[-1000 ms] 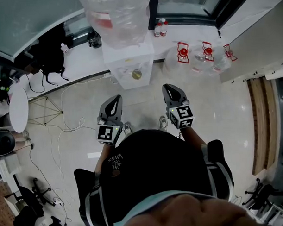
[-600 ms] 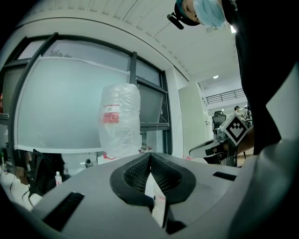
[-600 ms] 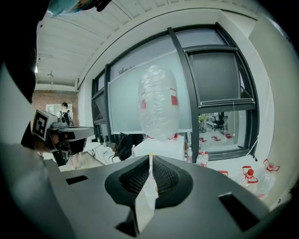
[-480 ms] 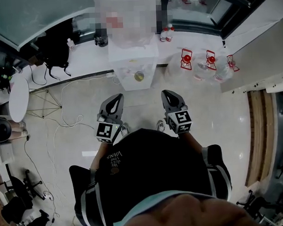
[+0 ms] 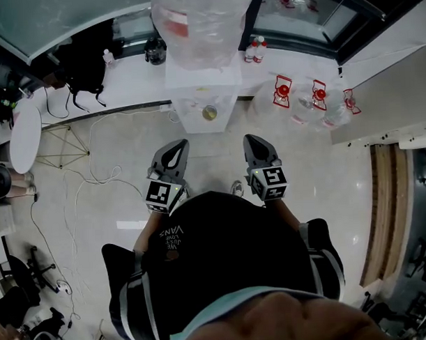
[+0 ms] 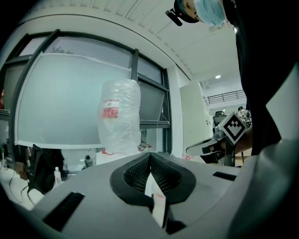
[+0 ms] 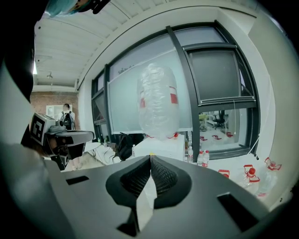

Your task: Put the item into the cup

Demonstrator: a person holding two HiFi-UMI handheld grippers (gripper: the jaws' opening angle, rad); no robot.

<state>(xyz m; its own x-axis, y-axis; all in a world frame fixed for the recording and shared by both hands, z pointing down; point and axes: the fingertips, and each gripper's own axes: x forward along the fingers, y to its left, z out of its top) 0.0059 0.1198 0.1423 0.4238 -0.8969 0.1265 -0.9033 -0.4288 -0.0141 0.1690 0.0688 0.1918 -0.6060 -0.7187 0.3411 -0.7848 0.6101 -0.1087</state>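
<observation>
I stand on a pale tiled floor facing a white water dispenser (image 5: 203, 89) topped by a big plastic-wrapped bottle (image 5: 201, 23), also in the left gripper view (image 6: 119, 116) and the right gripper view (image 7: 159, 102). A small round yellowish thing (image 5: 209, 113) sits on the dispenser's front; I cannot tell if it is a cup. My left gripper (image 5: 174, 147) and right gripper (image 5: 256, 142) hang side by side short of the dispenser. Both are shut with nothing between the jaws, as the left gripper (image 6: 150, 156) and the right gripper (image 7: 151, 158) show in their own views.
Large water jugs with red caps (image 5: 312, 99) lie on the floor to the right of the dispenser. Small bottles (image 5: 256, 49) stand on the white ledge behind it. A black bag (image 5: 84, 73), a round white table (image 5: 23, 137) and loose cables (image 5: 88, 177) are at the left.
The head view has drifted a little, so the dispenser sits slightly further right in the picture. Both grippers stay shut, side by side, and have hardly moved.
</observation>
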